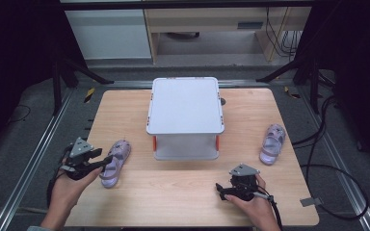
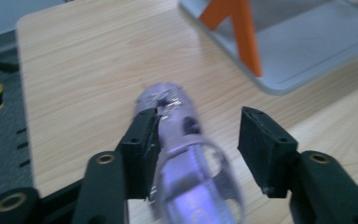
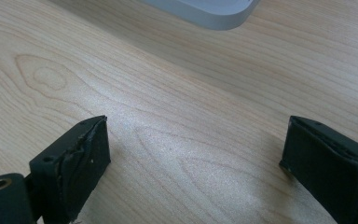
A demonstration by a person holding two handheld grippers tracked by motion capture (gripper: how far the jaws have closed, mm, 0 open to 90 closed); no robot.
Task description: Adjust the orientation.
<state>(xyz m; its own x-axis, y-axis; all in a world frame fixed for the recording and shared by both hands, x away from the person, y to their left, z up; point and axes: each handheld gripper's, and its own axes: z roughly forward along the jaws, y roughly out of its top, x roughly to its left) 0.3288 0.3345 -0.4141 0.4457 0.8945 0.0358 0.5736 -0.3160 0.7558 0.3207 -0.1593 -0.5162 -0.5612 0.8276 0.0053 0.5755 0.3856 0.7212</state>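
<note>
Wooden table point(image 1: 183, 187): left tongs point(image 2: 196, 140) spread around lilac sandal point(image 2: 186, 154); right tongs point(image 3: 196, 158) spread; second sandal point(image 1: 272, 143) far right.

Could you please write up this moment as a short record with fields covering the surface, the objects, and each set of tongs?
surface: light wooden table
centre: white lidded plastic box with orange latches
left sandal: pale purple, lies between the open left tongs, one jaw against it, the other apart
right sandal: pale purple, near the table's right edge, untouched
right tongs: open, over bare wood
</note>
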